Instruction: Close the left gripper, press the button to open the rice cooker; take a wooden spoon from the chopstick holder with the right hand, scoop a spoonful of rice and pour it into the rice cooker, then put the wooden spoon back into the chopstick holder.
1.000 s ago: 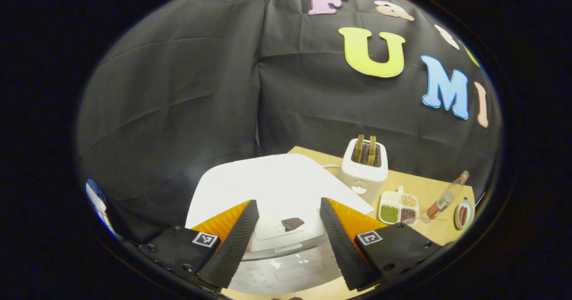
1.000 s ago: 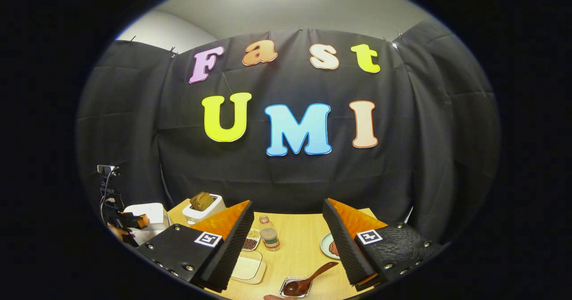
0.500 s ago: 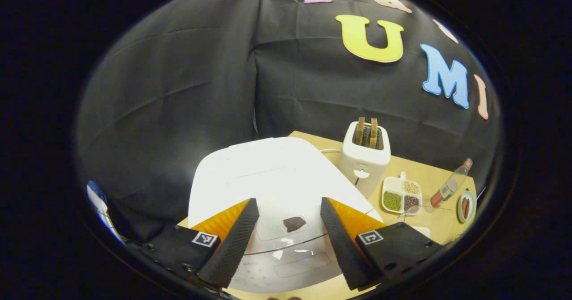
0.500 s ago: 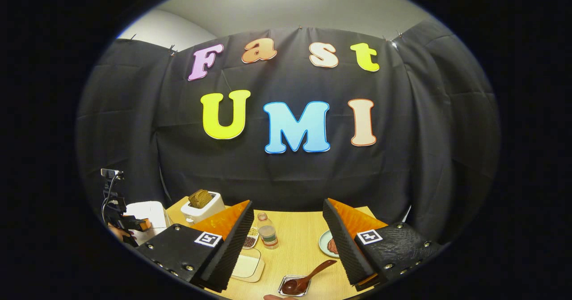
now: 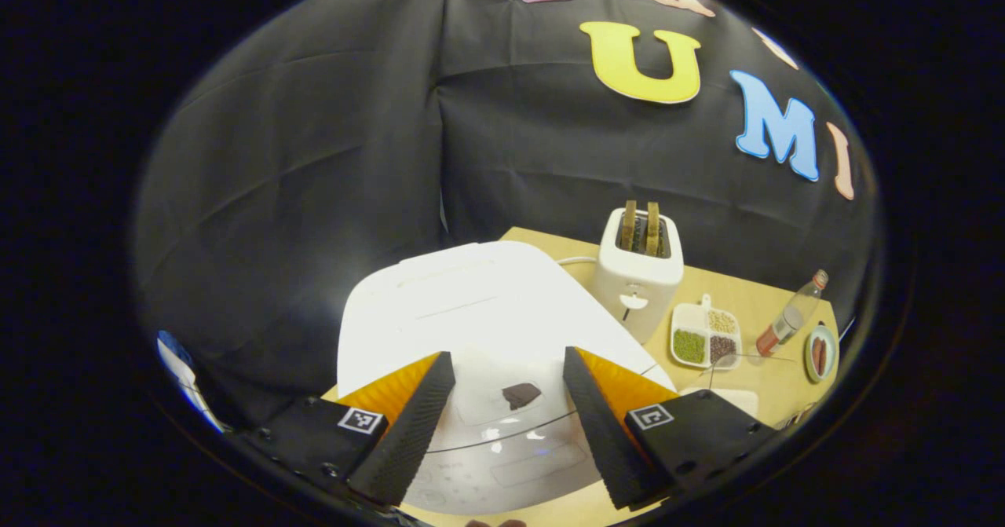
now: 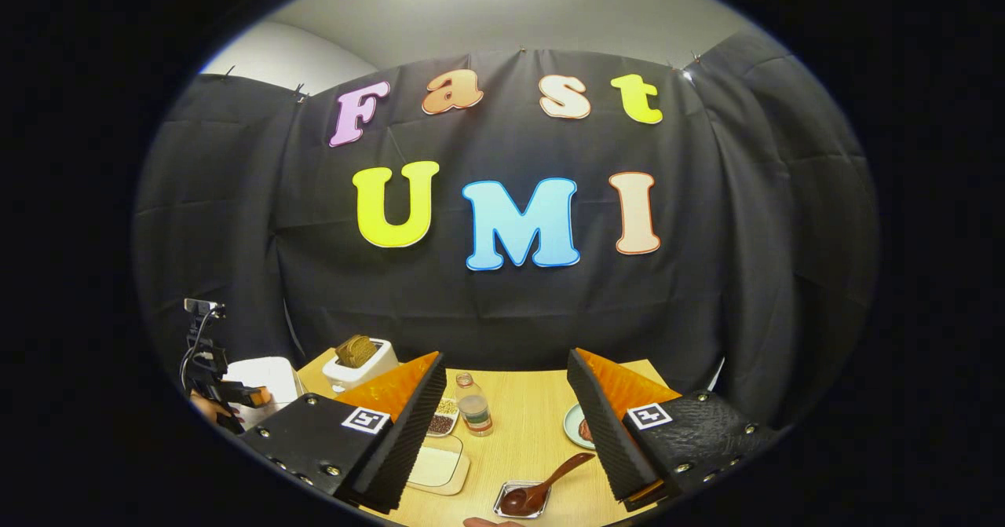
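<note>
Below the left gripper (image 5: 502, 425), whose fingers stood apart, the white closed-lid rice cooker (image 5: 479, 331) had slid lower, its dark button (image 5: 520, 394) between the tips; the white toaster (image 5: 637, 272) sat at two o'clock. Across the right gripper view, the right gripper (image 6: 502, 433) stayed spread above the brown wooden spoon (image 6: 542, 489), at six o'clock in its small metal tray (image 6: 502, 503).

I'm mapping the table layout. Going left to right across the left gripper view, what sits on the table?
Rice cooker → toaster → divided dish of beans → bottle → small plate.
</note>
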A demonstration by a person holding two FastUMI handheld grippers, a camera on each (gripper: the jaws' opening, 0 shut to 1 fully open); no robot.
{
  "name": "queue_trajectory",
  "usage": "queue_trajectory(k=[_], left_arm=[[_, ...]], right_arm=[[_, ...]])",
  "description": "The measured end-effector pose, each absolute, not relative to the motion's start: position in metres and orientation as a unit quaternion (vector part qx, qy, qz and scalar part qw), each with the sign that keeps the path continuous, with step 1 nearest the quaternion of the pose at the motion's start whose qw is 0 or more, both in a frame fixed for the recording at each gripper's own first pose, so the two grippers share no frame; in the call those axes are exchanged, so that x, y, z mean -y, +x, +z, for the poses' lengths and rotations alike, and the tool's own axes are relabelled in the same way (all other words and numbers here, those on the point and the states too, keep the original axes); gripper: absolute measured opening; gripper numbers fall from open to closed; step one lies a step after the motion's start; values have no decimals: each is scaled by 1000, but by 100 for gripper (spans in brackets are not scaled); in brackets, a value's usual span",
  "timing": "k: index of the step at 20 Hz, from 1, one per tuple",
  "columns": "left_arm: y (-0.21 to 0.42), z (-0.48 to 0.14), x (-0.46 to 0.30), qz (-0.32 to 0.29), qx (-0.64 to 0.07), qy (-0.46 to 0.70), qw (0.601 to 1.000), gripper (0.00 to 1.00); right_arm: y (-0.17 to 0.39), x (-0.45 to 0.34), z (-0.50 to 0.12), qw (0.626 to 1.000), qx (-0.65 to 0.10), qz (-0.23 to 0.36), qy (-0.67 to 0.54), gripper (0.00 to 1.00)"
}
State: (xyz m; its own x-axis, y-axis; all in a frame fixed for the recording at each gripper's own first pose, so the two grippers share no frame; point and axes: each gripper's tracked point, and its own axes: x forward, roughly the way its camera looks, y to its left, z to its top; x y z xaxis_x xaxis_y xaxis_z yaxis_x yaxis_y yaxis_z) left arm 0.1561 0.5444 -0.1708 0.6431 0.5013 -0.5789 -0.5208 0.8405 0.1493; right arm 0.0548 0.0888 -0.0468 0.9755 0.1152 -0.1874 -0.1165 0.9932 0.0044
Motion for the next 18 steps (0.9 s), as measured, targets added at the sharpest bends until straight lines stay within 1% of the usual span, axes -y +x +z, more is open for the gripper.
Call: queue_trajectory(k=[1, 3, 8, 9, 10, 11, 12, 13, 14, 18], left_arm=[[159, -156, -548, 282, -298, -3, 912, 98], [168, -122, -533, 266, -264, -4, 927, 97], [185, -43, -479, 220, -182, -8, 958, 96], [188, -28, -466, 208, -168, -7, 964, 96], [188, -13, -452, 195, -154, -6, 969, 96], [187, 2, -437, 183, -140, -5, 973, 96], [186, 16, -420, 171, -127, -3, 977, 94], [189, 30, -406, 158, -115, 1, 981, 96], [191, 44, -391, 143, -104, 4, 984, 96], [196, 97, -327, 84, -56, 19, 995, 96]], right_arm=[[53, -86, -45, 994, -92, 56, -3, 94], [49, -87, -39, 994, -85, 64, 5, 94], [44, -88, -31, 996, -72, 59, -5, 94], [42, -89, -30, 996, -72, 59, -6, 90], [41, -89, -28, 996, -69, 59, -6, 94], [40, -88, -25, 996, -67, 57, -6, 94], [40, -87, -24, 996, -64, 55, -5, 94], [39, -85, -21, 997, -61, 53, -4, 90], [39, -84, -18, 997, -59, 51, -3, 94], [40, -81, -3, 998, -45, 44, 3, 94]])
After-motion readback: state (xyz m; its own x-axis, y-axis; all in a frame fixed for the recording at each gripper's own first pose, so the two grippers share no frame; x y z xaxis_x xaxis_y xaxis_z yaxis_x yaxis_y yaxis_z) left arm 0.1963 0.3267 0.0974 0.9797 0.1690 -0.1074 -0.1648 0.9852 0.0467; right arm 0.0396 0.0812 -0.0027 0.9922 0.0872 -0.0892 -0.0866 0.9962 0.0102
